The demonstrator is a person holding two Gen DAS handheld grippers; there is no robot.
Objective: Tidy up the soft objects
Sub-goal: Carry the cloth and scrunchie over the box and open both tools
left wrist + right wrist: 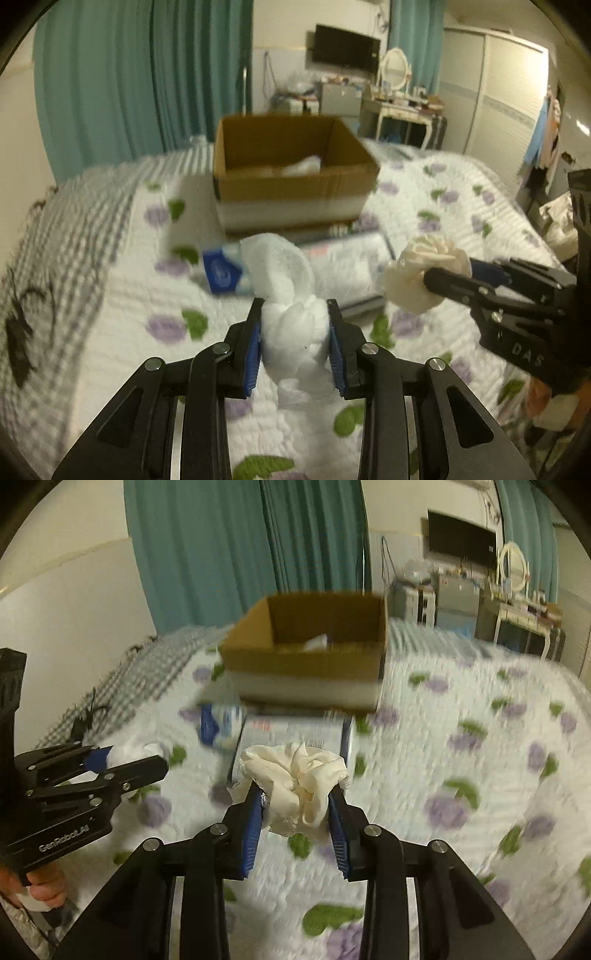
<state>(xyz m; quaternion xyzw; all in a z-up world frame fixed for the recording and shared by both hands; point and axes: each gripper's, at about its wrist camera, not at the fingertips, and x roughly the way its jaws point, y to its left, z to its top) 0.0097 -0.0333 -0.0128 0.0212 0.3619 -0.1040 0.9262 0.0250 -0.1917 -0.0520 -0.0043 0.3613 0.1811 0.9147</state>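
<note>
My left gripper is shut on a crumpled white soft cloth and holds it above the bed. My right gripper is shut on a cream bundled cloth, also above the bed. The right gripper shows in the left wrist view with the cream bundle. The left gripper shows in the right wrist view at the far left. An open cardboard box stands on the bed beyond both grippers, with something white inside. The box also shows in the right wrist view.
The bed has a white quilt with purple flowers. A blue and white packet and a flat plastic-wrapped pack lie in front of the box. Teal curtains, a dresser with mirror and a wardrobe stand behind.
</note>
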